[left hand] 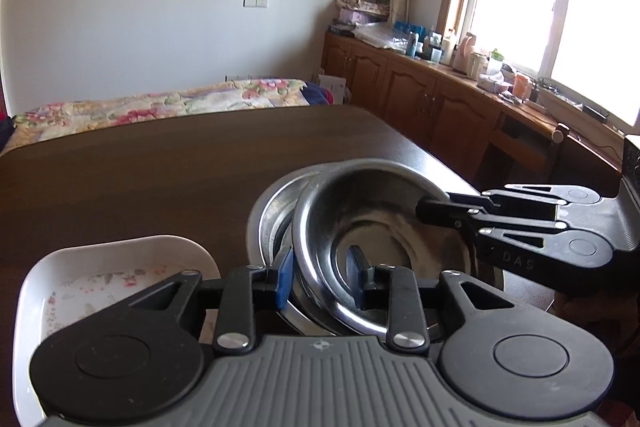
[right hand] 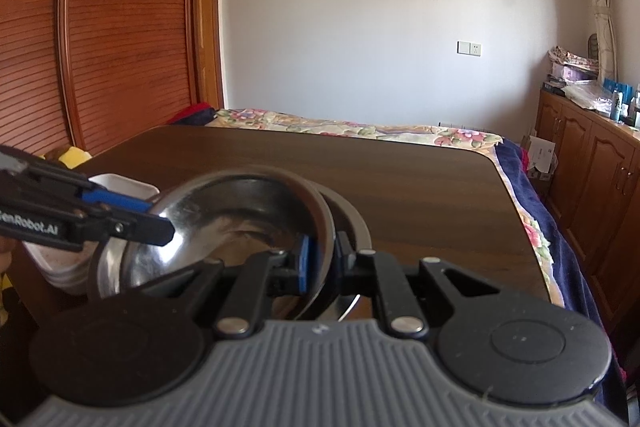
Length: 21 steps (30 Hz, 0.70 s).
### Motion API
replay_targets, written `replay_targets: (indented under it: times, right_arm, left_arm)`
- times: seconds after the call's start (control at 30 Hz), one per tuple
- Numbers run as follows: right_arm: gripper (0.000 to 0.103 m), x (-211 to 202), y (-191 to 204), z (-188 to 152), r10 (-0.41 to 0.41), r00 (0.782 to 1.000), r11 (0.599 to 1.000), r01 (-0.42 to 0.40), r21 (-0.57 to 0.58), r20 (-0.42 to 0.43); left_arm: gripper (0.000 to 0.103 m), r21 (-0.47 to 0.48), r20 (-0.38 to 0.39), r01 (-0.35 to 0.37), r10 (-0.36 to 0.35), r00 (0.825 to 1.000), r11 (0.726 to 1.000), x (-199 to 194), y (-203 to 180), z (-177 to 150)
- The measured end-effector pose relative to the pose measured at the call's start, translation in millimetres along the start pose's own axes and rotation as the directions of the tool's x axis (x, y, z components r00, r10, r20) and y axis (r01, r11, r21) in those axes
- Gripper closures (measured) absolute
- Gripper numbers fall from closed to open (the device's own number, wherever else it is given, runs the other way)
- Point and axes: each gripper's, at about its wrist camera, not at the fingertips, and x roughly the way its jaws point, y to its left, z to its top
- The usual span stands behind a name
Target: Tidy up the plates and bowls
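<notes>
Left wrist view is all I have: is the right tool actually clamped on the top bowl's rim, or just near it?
Observer: Clamped. The right wrist view shows the right tool with the top bowl rim between its pads, one inside, one outside.
Operator: How does my left tool look from there?
Observer: The left tool pinches the opposite rim, its fingers nearly together.
Operator: Anything under the white dish?
Observer: The white dish seems to top a stack of dishes; ridged white edges show below it.
</notes>
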Motion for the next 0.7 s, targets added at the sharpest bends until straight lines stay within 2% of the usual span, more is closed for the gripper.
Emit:
replay_targets:
  times: [0.23, 0.33, 0.53, 0.7]
  right_arm:
    - [0.088, 2, 6, 1, -0.028, 1.0, 0.999, 0.029, -0.04, 0.011]
    - [0.088, -3, 10, 0, -0.045, 0.998, 0.998, 0.047, -0.039, 0.053]
    - [0.088, -15, 8, -3, -0.072, 0.99, 0.997, 0.072, 0.011, 0.123]
    - [0.085, -15, 3, -12, -0.103, 0.985, 0.994, 0.096, 0.055, 0.141]
  left_arm:
    - [0.068, -0.01, 0.031, -0.008, 0.008, 0.999, 1.0, -5, 2, -3]
    - [0.065, -0.01, 0.062, -0.012, 0.013, 0.998, 1.0, -13, 0, -3]
    - [0.061, 0.024, 0.116, -0.049, 0.046, 0.992, 0.999, -23, -8, -10]
    - [0.053, 0.018, 0.148, -0.096, 0.093, 0.985, 0.995, -22, -9, -15]
